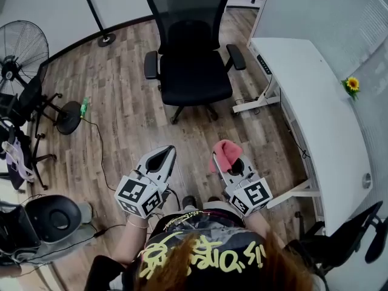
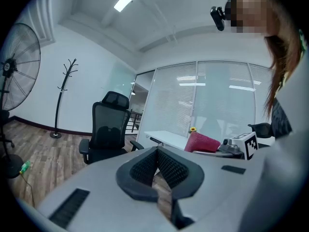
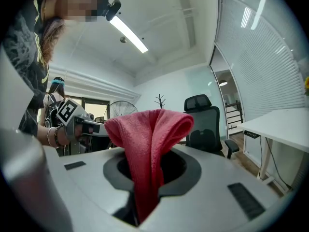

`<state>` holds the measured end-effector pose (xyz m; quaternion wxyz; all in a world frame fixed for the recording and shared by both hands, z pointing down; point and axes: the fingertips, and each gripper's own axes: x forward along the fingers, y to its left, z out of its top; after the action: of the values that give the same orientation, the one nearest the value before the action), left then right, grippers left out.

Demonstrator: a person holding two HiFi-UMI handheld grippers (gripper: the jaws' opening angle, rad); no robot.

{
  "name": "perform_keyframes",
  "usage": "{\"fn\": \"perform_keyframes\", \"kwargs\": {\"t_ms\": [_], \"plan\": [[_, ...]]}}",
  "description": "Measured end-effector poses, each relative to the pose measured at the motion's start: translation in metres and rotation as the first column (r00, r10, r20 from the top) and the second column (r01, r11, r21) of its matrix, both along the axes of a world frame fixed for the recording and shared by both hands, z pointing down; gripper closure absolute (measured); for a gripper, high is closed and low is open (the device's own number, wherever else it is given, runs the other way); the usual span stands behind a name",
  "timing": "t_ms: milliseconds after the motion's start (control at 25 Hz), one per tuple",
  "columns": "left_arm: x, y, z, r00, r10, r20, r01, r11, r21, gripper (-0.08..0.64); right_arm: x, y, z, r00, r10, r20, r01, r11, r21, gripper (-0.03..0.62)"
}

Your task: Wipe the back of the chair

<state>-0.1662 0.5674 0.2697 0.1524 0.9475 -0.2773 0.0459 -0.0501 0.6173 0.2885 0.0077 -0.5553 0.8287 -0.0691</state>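
The person is standing well apart from the black office chair, facing its seat. The right tool is clamping a red cloth that is bunching above its jaws. The left tool is holding its jaws together on nothing. The chair is standing upright just beside the white bench, its seat and armrests pointing toward the person. Its mesh backrest is rising vertically on the far side. I'd judge the approach is not yet made. It calls for closing in, laying more cloth flat on the mesh and stroking along the backrest's height, while the left tool is steadying the chair against rolling.
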Motion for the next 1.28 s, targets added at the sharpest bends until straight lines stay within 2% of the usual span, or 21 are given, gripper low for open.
{"fn": "perform_keyframes", "kwargs": {"t_ms": [400,680,960,1280], "plan": [[-0.021,-0.005,0.002,1.0,0.012,-0.002,-0.012,1.0,-0.004,0.566,-0.009,0.001,-0.006,0.999,0.047,0.0,-0.047,0.999,0.014,0.518],[-0.019,-0.008,0.011,1.0,0.015,-0.007,-0.015,0.999,-0.038,0.566,-0.004,0.0,0.0,0.998,0.058,-0.005,-0.058,0.998,-0.019,0.518],[-0.018,-0.028,0.015,1.0,-0.019,-0.003,0.019,0.999,-0.041,0.566,-0.003,-0.028,0.006,0.999,0.032,0.023,-0.032,0.999,-0.022,0.518],[0.008,-0.084,0.004,0.999,-0.053,0.001,0.053,0.998,-0.018,0.566,0.026,-0.09,-0.004,1.0,-0.006,0.017,0.006,1.0,0.006,0.518]]}}
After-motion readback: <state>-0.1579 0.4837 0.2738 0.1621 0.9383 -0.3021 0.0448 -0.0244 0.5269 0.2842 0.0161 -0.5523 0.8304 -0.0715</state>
